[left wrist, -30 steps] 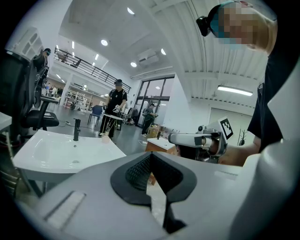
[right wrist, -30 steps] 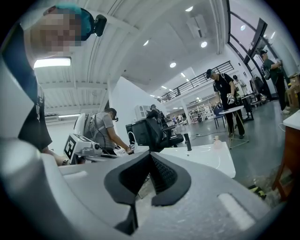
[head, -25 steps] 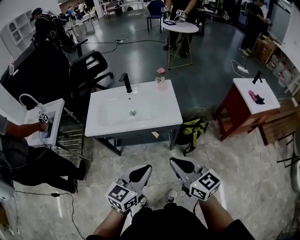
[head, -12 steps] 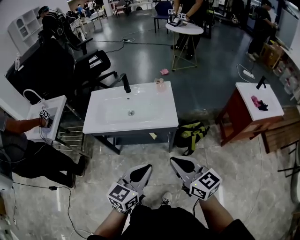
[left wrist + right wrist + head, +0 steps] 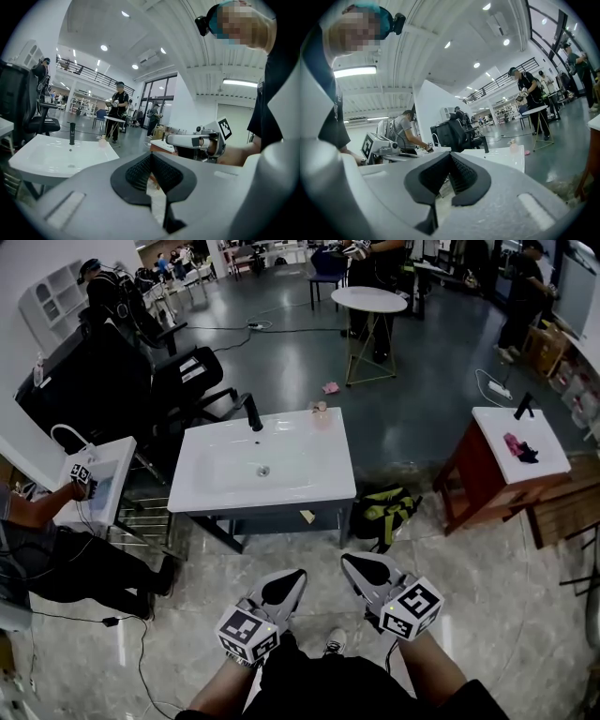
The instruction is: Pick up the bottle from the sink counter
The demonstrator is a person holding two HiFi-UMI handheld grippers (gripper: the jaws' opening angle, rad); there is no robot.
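Well short of the white sink counter [image 5: 314, 479], the left gripper [image 5: 287, 581] and right gripper [image 5: 360, 568] hung side by side, close to the person's body. Both had their jaws pressed together with nothing between them. A small pale bottle [image 5: 321, 410] stood on the counter's far right corner, apart from the black faucet [image 5: 253, 412].

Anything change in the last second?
Nothing taken hold of or let go. Only the head view drifted slightly. Left gripper and right gripper stay shut and empty, short of the sink counter; the bottle sits untouched on its far edge.
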